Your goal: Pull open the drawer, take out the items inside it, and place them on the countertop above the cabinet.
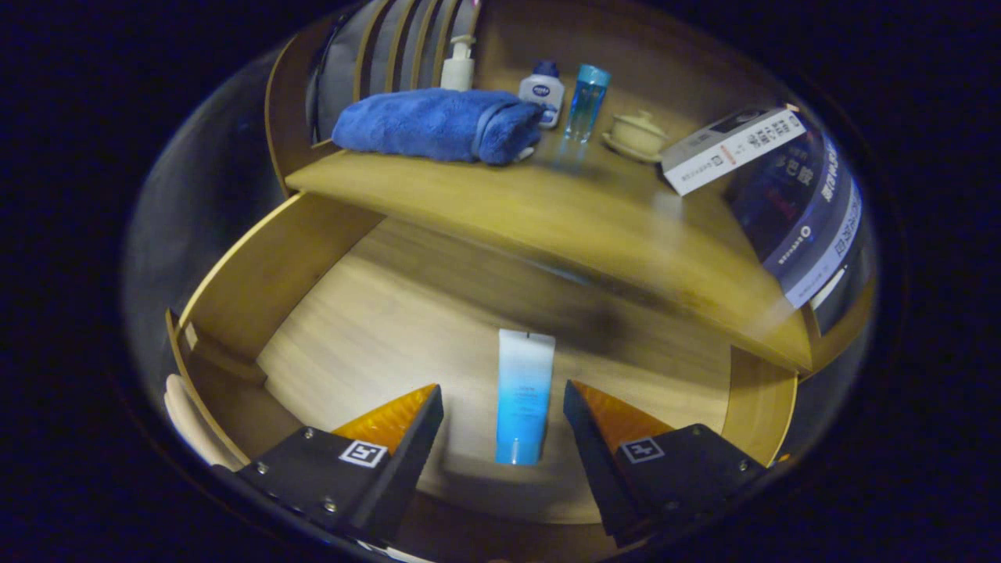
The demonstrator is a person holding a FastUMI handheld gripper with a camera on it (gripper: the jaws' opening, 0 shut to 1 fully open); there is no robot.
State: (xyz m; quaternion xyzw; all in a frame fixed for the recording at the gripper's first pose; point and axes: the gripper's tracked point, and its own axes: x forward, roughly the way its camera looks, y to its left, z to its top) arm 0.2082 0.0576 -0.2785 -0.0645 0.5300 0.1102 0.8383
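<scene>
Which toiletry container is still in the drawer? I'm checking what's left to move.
The blue-and-white tube, lying flat between the open gripper fingers. The pump bottle, small white bottle and clear blue bottle stand on the countertop.

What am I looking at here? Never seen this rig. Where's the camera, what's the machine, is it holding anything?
No robot arm: a person carries the hand-held gripper, and a fisheye camera mounted on it looks forward along its two fingers. Below them is an open wooden drawer with a blue-and-white tube lying on its floor, between the spread fingers. They are apart and do not press on it, so nothing is held. Beyond is the countertop, carrying a rolled blue towel, a pump bottle, a small white bottle, a clear blue bottle, a lidded cup and a box.
</scene>
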